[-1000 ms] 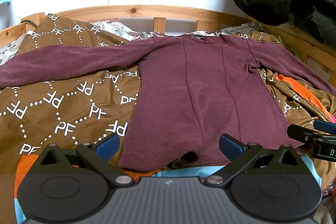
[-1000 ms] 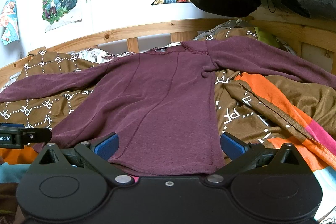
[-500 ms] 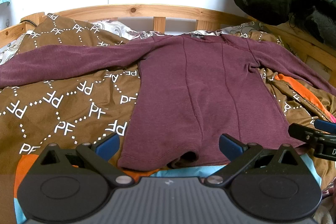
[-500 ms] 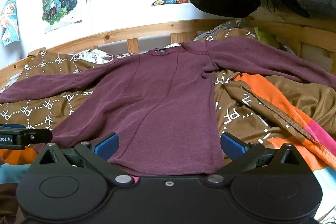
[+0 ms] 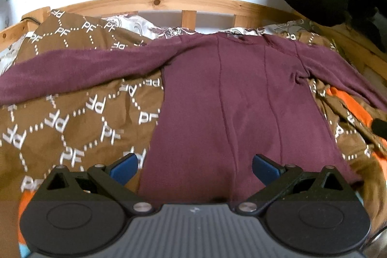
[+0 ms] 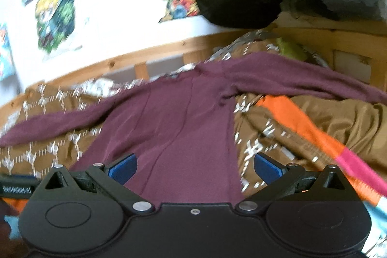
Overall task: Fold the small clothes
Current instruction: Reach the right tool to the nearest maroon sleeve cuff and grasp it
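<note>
Both my claws have moved forward over the shirt's (image 5: pixel 232 117) hem since a second ago. The left claw (image 5: pixel 194 166) and right claw (image 6: pixel 195 167) gape open, holding nothing. The shirt lies flat on the bedspread (image 5: pixel 72 127), sleeves outspread; folding hasn't started.

Plain maroon shirt (image 5: pixel 232 100) on brown blanket (image 5: pixel 72 117) (white "PF" lattice, orange band)
</note>
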`<state>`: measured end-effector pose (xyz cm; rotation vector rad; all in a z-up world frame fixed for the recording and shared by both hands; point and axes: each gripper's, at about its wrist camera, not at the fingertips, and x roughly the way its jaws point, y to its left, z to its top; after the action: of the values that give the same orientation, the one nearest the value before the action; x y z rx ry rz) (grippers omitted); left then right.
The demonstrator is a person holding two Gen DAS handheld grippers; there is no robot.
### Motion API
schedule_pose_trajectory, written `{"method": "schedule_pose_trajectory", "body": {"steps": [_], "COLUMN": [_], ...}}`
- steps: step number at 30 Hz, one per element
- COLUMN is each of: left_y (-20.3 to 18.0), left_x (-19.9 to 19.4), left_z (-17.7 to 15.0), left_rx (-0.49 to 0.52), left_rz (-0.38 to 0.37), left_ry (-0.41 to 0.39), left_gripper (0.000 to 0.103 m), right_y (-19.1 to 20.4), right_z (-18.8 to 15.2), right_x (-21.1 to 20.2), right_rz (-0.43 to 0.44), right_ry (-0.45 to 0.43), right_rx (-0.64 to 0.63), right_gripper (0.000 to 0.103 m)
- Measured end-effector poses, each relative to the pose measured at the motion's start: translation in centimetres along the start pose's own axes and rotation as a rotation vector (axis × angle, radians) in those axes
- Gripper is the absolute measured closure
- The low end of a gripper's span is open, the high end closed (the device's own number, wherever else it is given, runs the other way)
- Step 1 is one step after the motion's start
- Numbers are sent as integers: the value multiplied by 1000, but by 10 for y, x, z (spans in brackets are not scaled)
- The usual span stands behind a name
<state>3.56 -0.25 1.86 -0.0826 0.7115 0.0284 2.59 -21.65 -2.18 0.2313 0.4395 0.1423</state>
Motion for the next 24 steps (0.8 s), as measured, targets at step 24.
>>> {"method": "schedule_pose_trajectory", "body": {"steps": [24], "left_y": [-64], "left_x": [35], "left_z": [88], "left_rx": [-13], "left_rz": [-31], "left_ry": [91], "left_gripper": [1], "right_y": [-208], "right_z": [61], "right_x": [10], "right_rz": [-640], "right_ry": [-69], "right_rx": [228], "right_gripper": [0]}}
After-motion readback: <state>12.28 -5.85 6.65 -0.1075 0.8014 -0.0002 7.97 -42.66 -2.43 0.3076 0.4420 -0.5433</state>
